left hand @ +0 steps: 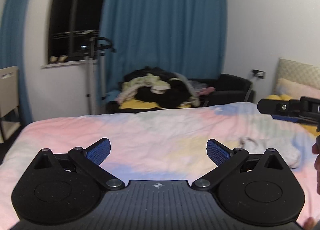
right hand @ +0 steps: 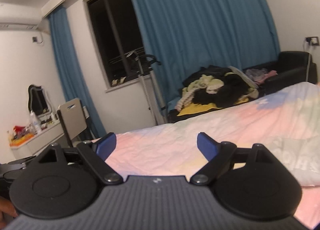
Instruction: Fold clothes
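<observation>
Left gripper: jaws spread wide with nothing between the blue pads; it hangs over the near part of the bed, pointing toward the far wall.
Right gripper: jaws also standing apart and empty, over the near left part of the bed; in the left wrist view its body shows at the right edge, above the bed.
Garment to fold: a small pale, crumpled piece on the bedcover, right of the left gripper and near the person's hand; touched by neither gripper.
Handling: it looks light, thin and limp, so I judge it will sag and bunch when lifted, and will not break. Best taken by two edge corners, one per gripper, then pulled flat; which corner is which cannot be told from the blur.
More clothes: a mixed heap, black and cream, on the dark sofa beyond the far side of the bed; some pink pieces lie further right.
Surface: bedcover, pastel pink, blue and yellow, soft and slightly wrinkled, so fabric may drag on it.
Room, left to right: cluttered desk and chair, dark window, garment steamer stand, blue curtain, pillows at the headboard on the far right.
</observation>
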Demonstrator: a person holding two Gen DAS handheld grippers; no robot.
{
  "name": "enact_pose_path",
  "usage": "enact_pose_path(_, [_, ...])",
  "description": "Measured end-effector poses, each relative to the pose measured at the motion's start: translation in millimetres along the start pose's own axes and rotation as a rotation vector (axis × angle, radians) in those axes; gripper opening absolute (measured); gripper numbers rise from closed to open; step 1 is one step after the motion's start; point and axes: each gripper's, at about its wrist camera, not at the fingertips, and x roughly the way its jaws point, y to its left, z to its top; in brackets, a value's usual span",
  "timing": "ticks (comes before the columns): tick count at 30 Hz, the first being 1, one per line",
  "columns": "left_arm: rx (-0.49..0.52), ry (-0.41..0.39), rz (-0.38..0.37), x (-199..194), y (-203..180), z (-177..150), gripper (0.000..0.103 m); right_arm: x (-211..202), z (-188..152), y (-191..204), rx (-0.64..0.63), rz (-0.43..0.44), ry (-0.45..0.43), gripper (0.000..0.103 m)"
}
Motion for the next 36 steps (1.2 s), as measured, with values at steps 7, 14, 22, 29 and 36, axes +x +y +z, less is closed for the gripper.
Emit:
enact_pose_path(7, [-0.103, 0.029, 0.018, 2.8, 12.0, -25.8, 0.103, 24.2, -18.2, 9.5, -0.088, 0.017, 0.005, 0.09])
enact_pose_path(14, [-0.144, 0.015, 0.024, 9.5, 10.3, -42.8, 0.103, 24.0, -54.3, -17.4, -0.069, -0.035, 0.018, 0.09])
enact_pose_path(22, [-0.085, -0.031, 0.08, 15.8, -4.0, -55.0, 0.103, 28.0, -73.5, -37.6, -0.07, -0.098, 0.031, 0.092])
enact_pose_path(29, [-0.011, -0.031, 0.113, 27.3, -15.4, -60.9, 0.103, 28.6, -83.5, -46.7, -0.093, -0.122, 0.04, 0.094])
enact_pose_path(36, [0.0, -0.028, 0.118, 27.0, -15.1, -63.7, 0.103, 26.4, -84.9, -50.1, -0.079, -0.117, 0.023, 0.103])
